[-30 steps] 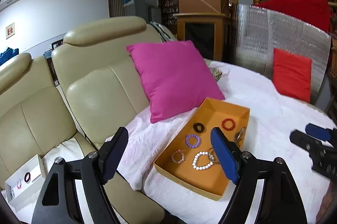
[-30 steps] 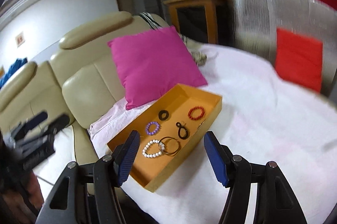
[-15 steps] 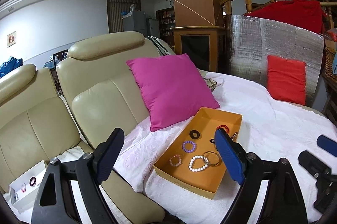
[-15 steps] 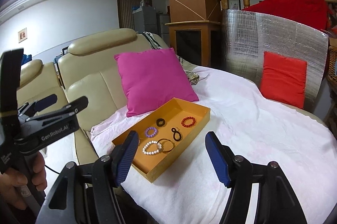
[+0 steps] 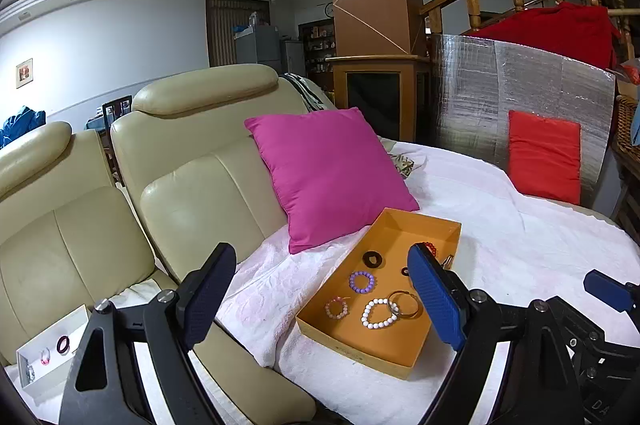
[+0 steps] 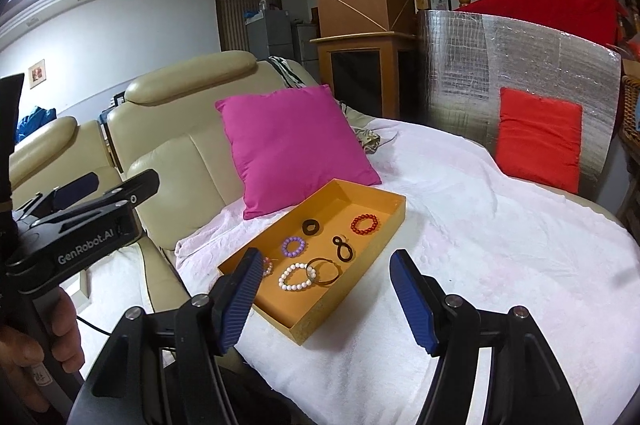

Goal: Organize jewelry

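Right wrist view is showing an orange tray lying on the white cloth, holding white, purple and red bead bracelets. Right gripper and left gripper are hovering near it, both standing apart, empty.

The left gripper's blue finger covers most of the red bead bracelet in the orange tray; the right gripper's finger hides all but an edge of the pink bracelet; the small white box sits cut off at the frame's lower left, its contents too small to identify; the hand is cropped by the edge
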`<state>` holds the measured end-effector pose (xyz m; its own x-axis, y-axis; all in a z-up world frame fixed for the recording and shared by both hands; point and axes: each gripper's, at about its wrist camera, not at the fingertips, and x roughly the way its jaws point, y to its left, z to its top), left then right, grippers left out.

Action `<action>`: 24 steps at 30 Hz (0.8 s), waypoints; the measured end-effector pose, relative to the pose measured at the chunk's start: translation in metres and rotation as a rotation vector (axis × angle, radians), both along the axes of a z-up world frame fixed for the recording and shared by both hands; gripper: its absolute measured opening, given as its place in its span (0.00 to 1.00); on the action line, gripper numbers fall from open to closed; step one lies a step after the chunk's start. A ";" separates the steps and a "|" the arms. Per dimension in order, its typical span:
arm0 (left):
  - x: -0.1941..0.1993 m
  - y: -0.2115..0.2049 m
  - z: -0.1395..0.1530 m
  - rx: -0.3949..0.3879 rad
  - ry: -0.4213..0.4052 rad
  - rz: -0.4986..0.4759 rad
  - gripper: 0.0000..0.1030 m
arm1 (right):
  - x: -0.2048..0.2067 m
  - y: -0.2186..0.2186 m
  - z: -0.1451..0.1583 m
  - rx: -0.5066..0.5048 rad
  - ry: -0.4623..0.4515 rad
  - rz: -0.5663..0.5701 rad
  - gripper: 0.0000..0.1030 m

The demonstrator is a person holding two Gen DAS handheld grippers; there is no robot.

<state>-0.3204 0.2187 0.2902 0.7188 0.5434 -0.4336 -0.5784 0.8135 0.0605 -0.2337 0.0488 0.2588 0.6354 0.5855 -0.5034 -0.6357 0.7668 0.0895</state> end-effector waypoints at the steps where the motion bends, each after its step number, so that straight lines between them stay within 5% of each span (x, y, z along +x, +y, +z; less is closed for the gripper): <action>1: 0.000 0.000 0.000 0.001 0.000 0.003 0.85 | 0.000 0.001 0.000 0.001 0.001 0.000 0.68; 24: -0.002 0.006 -0.005 -0.001 0.009 0.009 0.85 | 0.008 0.010 -0.007 0.008 0.037 -0.020 0.68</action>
